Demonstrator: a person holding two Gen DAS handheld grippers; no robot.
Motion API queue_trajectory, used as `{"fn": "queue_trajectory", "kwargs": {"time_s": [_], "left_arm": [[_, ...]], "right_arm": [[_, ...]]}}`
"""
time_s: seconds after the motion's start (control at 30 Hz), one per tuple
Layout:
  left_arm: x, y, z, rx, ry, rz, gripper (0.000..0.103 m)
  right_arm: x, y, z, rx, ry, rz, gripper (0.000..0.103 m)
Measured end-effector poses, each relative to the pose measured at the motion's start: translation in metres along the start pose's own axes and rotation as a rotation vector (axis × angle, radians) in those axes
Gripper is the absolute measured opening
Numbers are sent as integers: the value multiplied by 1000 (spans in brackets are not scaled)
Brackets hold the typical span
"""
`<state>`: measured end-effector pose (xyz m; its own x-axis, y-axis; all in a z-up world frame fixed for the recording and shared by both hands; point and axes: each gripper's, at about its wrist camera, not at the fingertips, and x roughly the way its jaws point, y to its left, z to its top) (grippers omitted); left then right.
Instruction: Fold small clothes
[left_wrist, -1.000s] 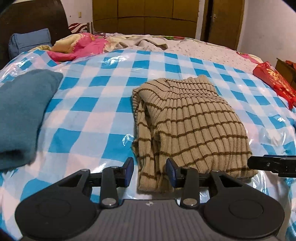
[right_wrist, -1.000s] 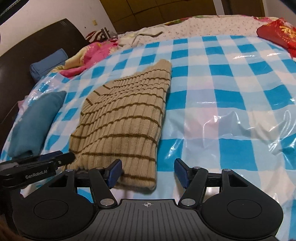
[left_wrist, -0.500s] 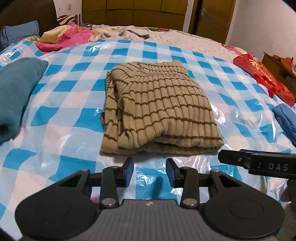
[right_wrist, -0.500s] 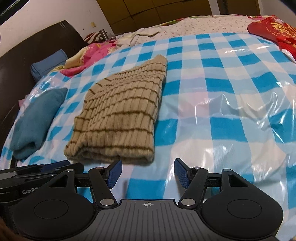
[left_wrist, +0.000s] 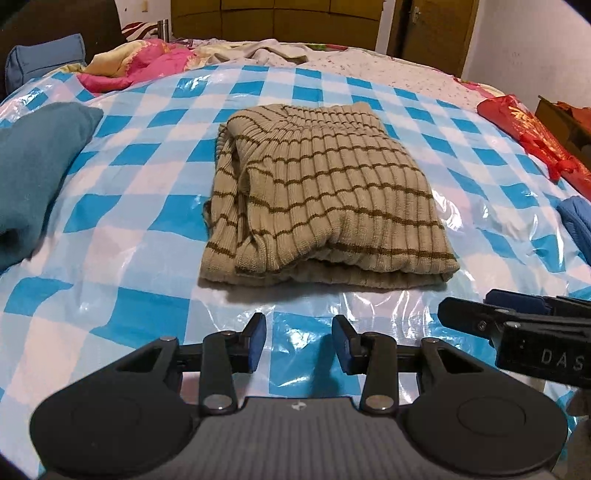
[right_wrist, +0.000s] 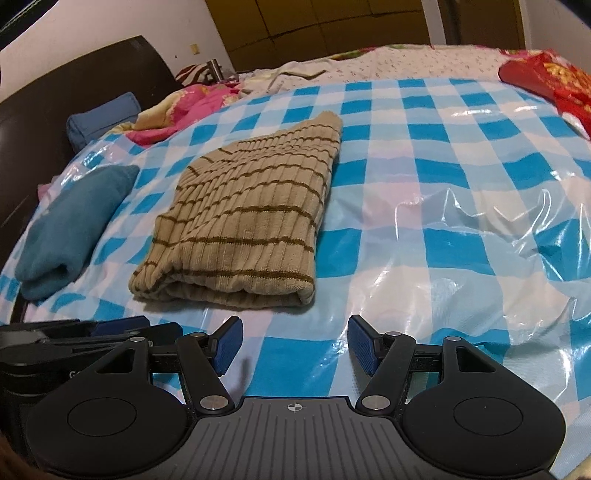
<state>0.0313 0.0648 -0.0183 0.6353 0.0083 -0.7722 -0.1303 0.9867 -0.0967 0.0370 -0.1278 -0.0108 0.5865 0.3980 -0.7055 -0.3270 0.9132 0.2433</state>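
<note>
A beige ribbed sweater with brown stripes (left_wrist: 321, 199) lies folded on the blue-and-white checked plastic sheet (left_wrist: 155, 206); it also shows in the right wrist view (right_wrist: 251, 214). My left gripper (left_wrist: 298, 345) is open and empty, a short way in front of the sweater's near edge. My right gripper (right_wrist: 294, 347) is open and empty, in front of the sweater's near right corner. The right gripper's side shows at the right of the left wrist view (left_wrist: 517, 332); the left gripper's side shows at the left of the right wrist view (right_wrist: 74, 343).
A folded teal garment (left_wrist: 33, 173) lies left of the sweater, also in the right wrist view (right_wrist: 74, 221). A red bag (left_wrist: 532, 136) and a blue cloth (left_wrist: 576, 221) lie at the right. Pink bedding (left_wrist: 140, 66) and a blue pillow (left_wrist: 40, 62) lie at the back.
Both grippers have drawn back from the sweater's near edge, which they were over a second ago. The sweater lies folded and still. Both stay open.
</note>
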Motion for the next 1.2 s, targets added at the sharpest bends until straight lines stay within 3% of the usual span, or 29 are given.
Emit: {"fn": "queue_trajectory", "kwargs": {"time_s": [0.5,0.67,1.2], "left_arm": [[2,-1,-1,8,4,20,61],[1,-1,-1,7,0,32,71],[0,2,0,-12,-10,40,79]], "right_arm": [[0,-1,-4,1,-10,0,66],[-2,-3,-4,10,-14,0,66],[-5,-4,-5,3,-25,-12,70]]}}
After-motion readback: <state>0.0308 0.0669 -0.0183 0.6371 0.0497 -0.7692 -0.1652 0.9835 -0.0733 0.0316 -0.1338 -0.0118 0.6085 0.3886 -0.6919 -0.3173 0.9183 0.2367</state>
